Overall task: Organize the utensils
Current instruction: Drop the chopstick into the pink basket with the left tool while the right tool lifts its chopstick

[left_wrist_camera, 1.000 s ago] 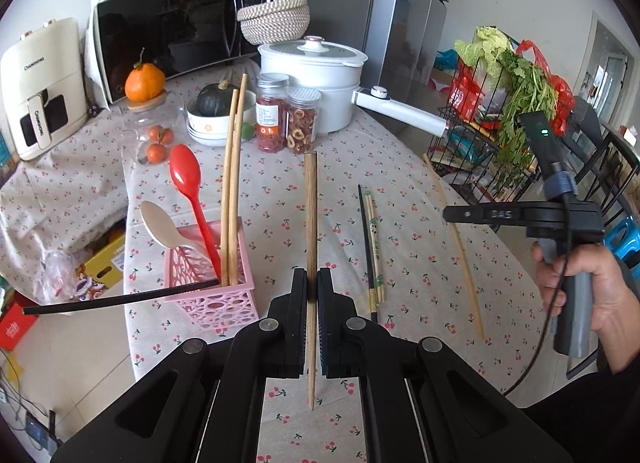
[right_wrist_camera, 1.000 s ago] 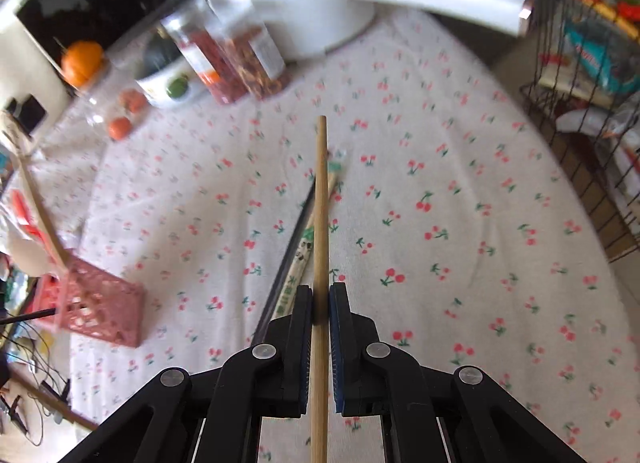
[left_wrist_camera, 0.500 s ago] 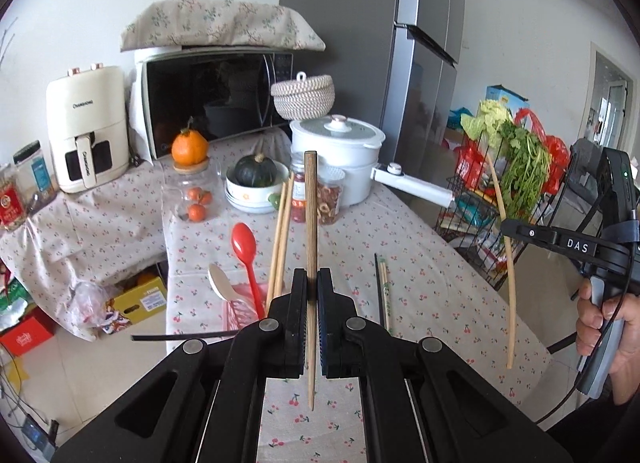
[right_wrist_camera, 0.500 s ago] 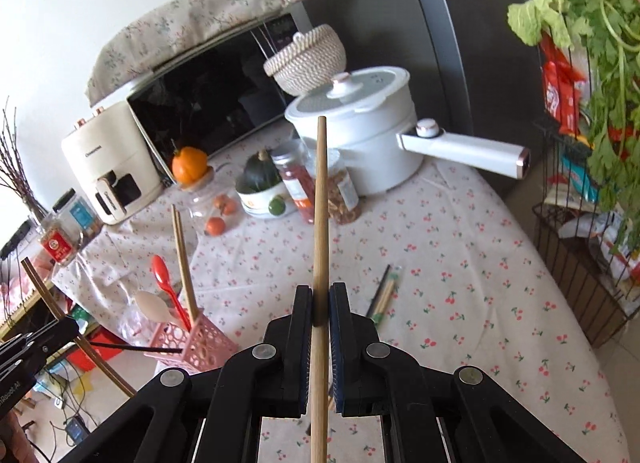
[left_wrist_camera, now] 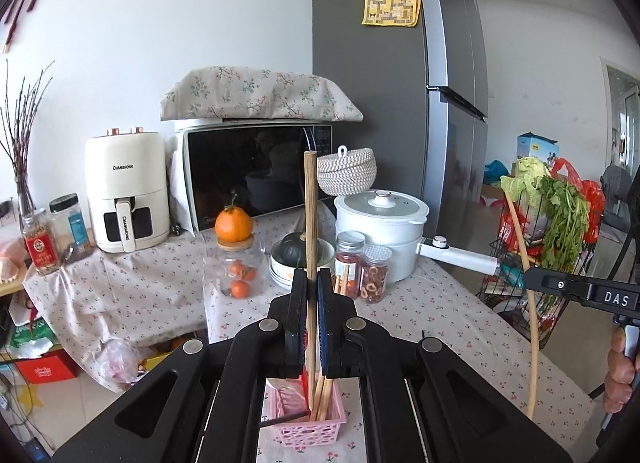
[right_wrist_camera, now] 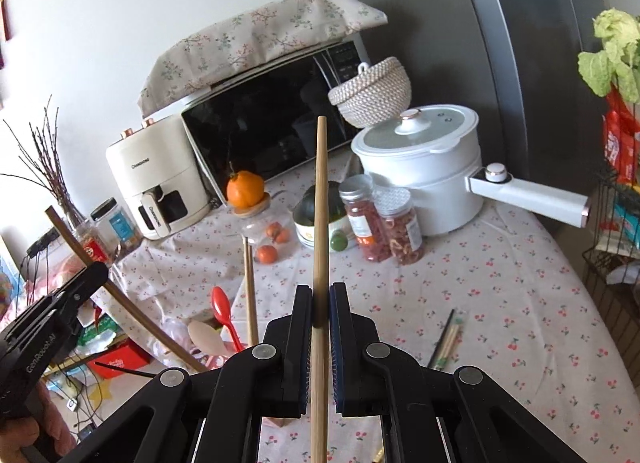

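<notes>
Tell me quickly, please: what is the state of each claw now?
Left claw: closed on a long wooden chopstick, its lower end in the pink plastic basket.
Right claw: closed on another long wooden chopstick.

A microwave (left_wrist_camera: pixel 256 171) under a floral cloth cover (left_wrist_camera: pixel 260 93) stands along the table's far edge, a white air fryer (left_wrist_camera: pixel 127 207) at its left. A woven lidded basket (left_wrist_camera: pixel 347 172) sits before the microwave, above a white electric pot (left_wrist_camera: pixel 380 223). Two spice jars (left_wrist_camera: pixel 362 269) stand before the pot, a dark squash in a bowl (left_wrist_camera: pixel 294 259) beside them. An orange (left_wrist_camera: pixel 234 225) tops a glass jar (left_wrist_camera: pixel 234 271).
</notes>
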The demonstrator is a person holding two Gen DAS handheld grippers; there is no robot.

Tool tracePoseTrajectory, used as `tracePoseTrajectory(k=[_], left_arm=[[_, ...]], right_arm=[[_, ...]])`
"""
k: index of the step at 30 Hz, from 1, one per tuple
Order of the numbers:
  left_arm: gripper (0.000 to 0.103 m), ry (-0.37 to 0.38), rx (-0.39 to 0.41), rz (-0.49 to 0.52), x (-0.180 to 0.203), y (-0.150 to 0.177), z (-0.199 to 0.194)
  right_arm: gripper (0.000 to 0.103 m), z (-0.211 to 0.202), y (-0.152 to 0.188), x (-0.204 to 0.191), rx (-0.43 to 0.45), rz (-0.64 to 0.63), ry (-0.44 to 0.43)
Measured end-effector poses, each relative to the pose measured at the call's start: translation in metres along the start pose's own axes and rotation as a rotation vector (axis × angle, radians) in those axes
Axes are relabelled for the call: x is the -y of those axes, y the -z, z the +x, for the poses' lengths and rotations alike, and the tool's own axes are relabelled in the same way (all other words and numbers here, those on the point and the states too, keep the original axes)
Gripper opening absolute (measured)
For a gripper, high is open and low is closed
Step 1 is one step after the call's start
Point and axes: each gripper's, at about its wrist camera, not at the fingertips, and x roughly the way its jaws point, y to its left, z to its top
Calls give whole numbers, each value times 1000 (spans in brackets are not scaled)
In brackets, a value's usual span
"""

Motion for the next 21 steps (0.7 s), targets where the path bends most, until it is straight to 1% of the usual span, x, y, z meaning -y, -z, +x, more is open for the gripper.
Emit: tracePoseTrajectory(k=[2,5,9,14,16,19,21], left_arm=[[4,-13,0,7,1,3,11],[4,-39,-32,29,2,11,29],[4,-72,-61,28,-2,22,52],[4,-96,-134,23,-7,38,77],[6,-94,-155,7,-9,40,81],[6,-65,-172,-24,-11,38,78],[11,-48,-176,-41,-11,33,71]], right_arm=[[6,4,0,-4,4,-7,-5],[6,9,1,-9,9,-20,-6],[6,16,3,-10,-2,-20,-4],[6,22,7,-12,-8,-37,5],[6,24,9,-15,-6,-49,8],[6,27,10,-17,0,-49,1],[6,29,10,-21,5,-46,-3]])
